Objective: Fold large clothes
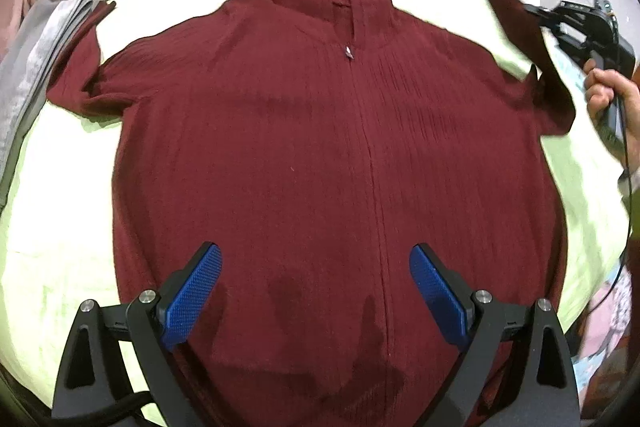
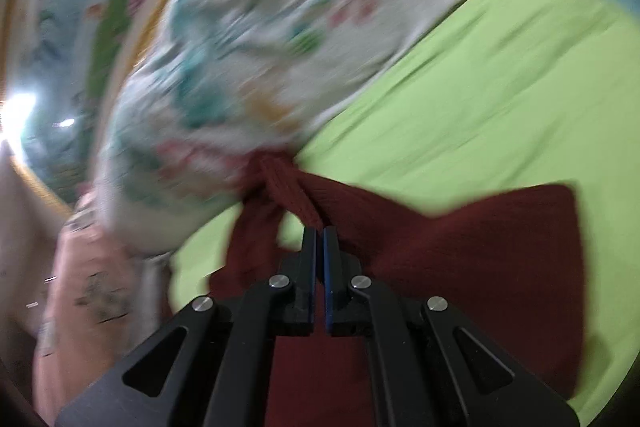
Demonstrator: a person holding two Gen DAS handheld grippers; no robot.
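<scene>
Pinching the sleeve [image 1: 520,27], the right gripper [image 2: 320,233] lifts it off the green sheet [image 2: 480,99]; fold it flat across the maroon sweater [image 1: 320,147], beneath the wide-open, empty left gripper [image 1: 316,267].

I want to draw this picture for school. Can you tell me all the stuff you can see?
Jacket: one, dark red, zipped, spread flat on the sheet; right sleeve lifted.
Sheet: one, light green, under the jacket.
Floral blanket: one, white with flowers, bunched beyond the collar.
Grey cloth: one, at the left edge.
Left gripper: open, above the hem.
Right gripper: shut on the sleeve.
Right hand: holding that gripper.
</scene>
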